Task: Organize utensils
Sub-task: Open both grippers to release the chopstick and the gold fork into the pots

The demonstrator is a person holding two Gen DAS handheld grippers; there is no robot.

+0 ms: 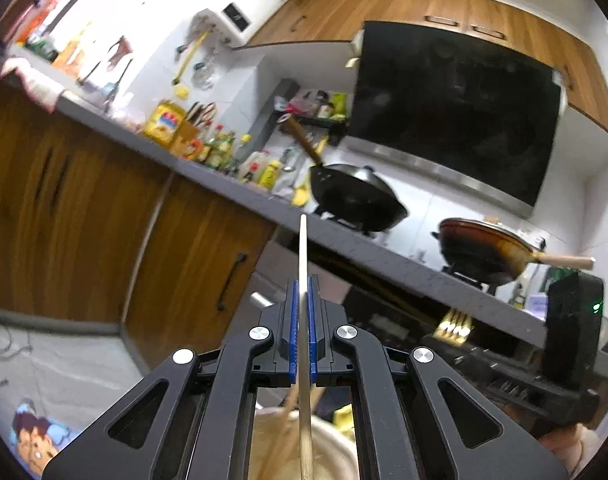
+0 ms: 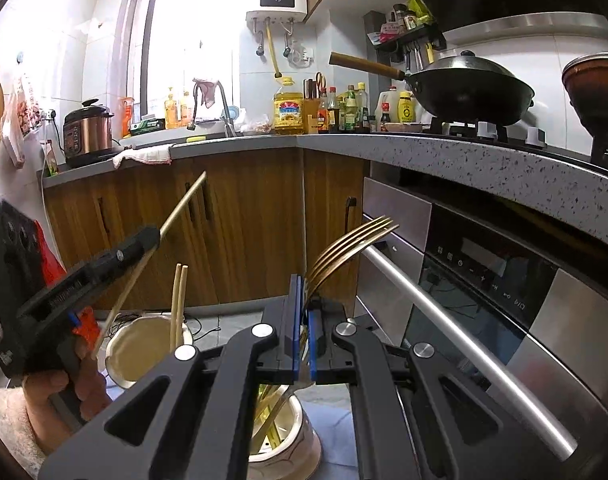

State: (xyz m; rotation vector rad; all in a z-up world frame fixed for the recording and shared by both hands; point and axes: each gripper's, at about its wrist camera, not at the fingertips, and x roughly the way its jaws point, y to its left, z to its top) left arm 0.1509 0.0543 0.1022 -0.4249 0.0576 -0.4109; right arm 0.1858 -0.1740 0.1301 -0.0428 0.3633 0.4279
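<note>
Right wrist: kitchen, speckled counter point(image 2: 423, 156); right gripper point(image 2: 302, 292) clamps fork point(image 2: 351, 240), left gripper point(image 2: 154, 240) chopstick point(image 2: 184, 200).

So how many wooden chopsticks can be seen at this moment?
3. One thin pale wooden chopstick is clamped in the left claw; two more chopsticks stand together in the cream round cup beside it. The white ceramic cup lower down may hide more.

Hob, two o'clock: black lidded wok point(image 2: 469, 90)
Counter, twelve o'clock: yellow oil bottle point(image 2: 288, 111)
Counter, ten o'clock: copper-coloured pressure cooker point(image 2: 87, 130)
</note>
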